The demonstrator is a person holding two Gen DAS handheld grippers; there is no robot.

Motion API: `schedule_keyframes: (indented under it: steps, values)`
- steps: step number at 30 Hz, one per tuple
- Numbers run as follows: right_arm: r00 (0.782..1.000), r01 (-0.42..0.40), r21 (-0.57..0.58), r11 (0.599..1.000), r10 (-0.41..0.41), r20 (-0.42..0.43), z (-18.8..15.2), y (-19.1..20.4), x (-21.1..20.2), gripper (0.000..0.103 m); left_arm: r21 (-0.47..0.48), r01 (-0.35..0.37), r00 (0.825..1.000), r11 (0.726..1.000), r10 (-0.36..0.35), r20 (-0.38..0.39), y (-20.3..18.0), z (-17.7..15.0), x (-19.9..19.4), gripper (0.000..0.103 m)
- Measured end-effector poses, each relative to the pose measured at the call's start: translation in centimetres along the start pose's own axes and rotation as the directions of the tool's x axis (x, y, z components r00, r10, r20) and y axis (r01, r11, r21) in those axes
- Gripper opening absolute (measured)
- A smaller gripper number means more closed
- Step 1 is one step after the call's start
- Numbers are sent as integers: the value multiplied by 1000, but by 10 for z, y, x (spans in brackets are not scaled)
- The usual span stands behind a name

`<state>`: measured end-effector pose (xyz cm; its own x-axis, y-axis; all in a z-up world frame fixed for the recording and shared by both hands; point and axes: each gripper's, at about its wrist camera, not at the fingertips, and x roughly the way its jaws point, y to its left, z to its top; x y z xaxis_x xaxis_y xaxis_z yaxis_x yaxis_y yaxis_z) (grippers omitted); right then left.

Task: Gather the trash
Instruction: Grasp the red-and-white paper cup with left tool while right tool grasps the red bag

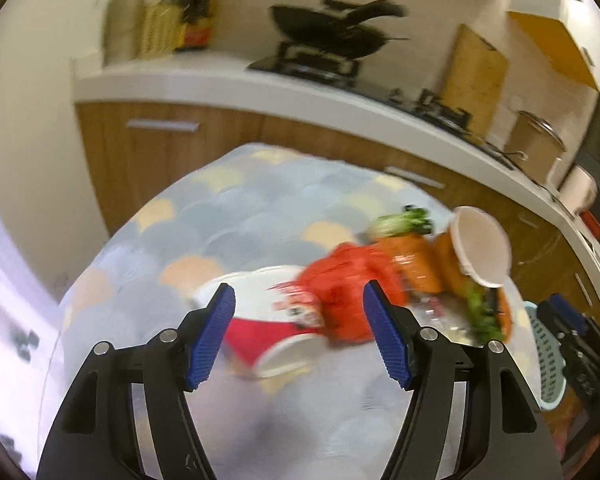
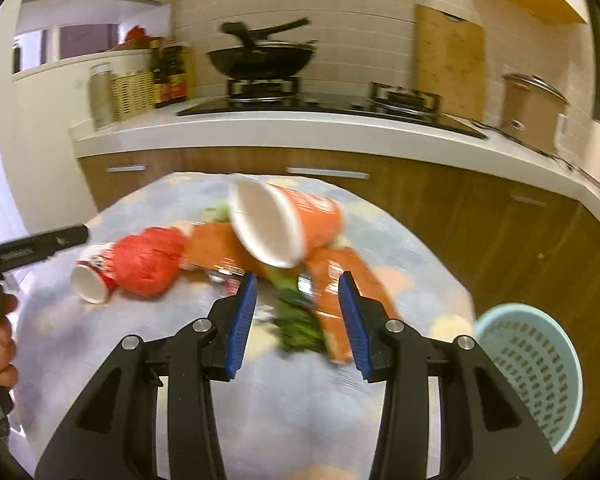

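A pile of trash lies on a round table with a pastel scale-pattern cloth (image 1: 228, 216). A red paper cup (image 1: 276, 340) lies on its side beside a crumpled red wrapper (image 1: 344, 284). An orange paper cup (image 2: 284, 224) lies tipped over orange wrappers (image 2: 340, 280) and green leafy scraps (image 2: 300, 320). My left gripper (image 1: 298, 334) is open and empty, just short of the red cup. My right gripper (image 2: 296, 320) is open and empty, its fingers either side of the greens. The views are motion-blurred.
A light blue plastic basket (image 2: 536, 372) stands off the table's right edge. Behind the table runs a kitchen counter (image 2: 300, 132) with wooden cabinets, a stove with a black wok (image 2: 260, 60), a cutting board (image 2: 448, 56), a pot and bottles.
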<state>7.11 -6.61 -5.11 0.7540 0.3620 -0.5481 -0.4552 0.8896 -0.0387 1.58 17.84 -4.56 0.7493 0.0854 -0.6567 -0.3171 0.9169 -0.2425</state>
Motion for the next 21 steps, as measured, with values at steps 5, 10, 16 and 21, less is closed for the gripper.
schedule_keyframes:
  steps: [5, 10, 16, 21]
  values:
    - [1000, -23, -56, 998, 23, -3, 7, 34, 7, 39, -61, 8, 996, 998, -13, -88, 17, -4, 25, 65]
    - [999, -40, -82, 996, 37, -33, 3, 47, 16, 39, -105, 30, 991, 994, -44, -128, 25, -11, 42, 73]
    - [997, -57, -91, 994, 52, -57, 3, 56, 26, 39, -111, 43, 989, 993, -58, -135, 23, -13, 51, 71]
    - [995, -73, -95, 993, 66, -74, 3, 63, 35, 39, -108, 38, 992, 993, -51, -118, 24, -13, 50, 71]
